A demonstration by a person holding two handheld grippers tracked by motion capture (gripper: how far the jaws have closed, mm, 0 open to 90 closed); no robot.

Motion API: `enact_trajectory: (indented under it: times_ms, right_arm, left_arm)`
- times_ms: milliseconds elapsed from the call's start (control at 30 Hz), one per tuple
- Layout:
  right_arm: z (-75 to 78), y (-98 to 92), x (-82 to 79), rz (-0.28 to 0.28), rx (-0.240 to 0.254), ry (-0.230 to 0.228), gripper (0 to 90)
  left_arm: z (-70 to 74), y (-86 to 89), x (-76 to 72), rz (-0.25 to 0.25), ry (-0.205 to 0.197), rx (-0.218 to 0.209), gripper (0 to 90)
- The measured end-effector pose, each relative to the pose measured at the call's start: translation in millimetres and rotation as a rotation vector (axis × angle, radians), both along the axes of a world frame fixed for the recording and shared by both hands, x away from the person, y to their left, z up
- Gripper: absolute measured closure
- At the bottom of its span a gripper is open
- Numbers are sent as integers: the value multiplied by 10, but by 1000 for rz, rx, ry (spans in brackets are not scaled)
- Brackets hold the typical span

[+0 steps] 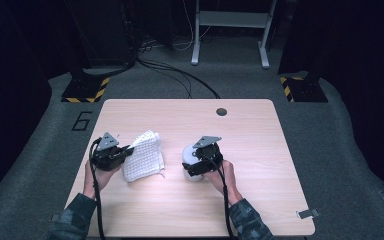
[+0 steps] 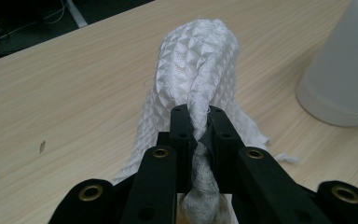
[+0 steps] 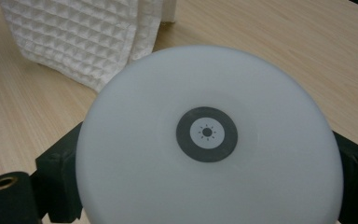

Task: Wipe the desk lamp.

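Left gripper [image 2: 198,122] pinches a white waffle-weave cloth [image 2: 196,70] draping ahead of its jaws, while right gripper [image 1: 194,165] clasps a white round lamp [image 3: 209,140] between wide-set jaws.

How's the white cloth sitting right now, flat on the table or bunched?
Bunched and partly lifted. The left gripper has its jaws shut on a pinched fold of the white waffle cloth, which tents up while its lower edges rest on the table.

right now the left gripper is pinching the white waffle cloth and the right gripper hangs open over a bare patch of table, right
Not quite. The left gripper does pinch the white waffle cloth, but the right gripper is not over bare table: its jaws stand on either side of a white round lamp, as the right gripper view shows.
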State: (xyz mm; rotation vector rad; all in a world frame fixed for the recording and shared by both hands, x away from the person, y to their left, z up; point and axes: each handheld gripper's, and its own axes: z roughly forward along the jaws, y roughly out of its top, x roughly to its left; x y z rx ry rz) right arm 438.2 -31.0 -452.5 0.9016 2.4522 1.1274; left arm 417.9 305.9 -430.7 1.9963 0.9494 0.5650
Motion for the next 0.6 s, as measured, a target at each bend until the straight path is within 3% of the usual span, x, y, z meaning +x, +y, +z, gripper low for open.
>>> enact_trajectory:
  times_ms: [300, 600]
  right_arm:
    - [0, 0, 0, -1, 1, 2, 86]
    - [-1, -1, 2, 2, 2, 0, 86]
  left_arm:
    - [152, -254, 12, -77, -27, -31, 822]
    - [276, -515, -4, -193, -25, -52, 822]
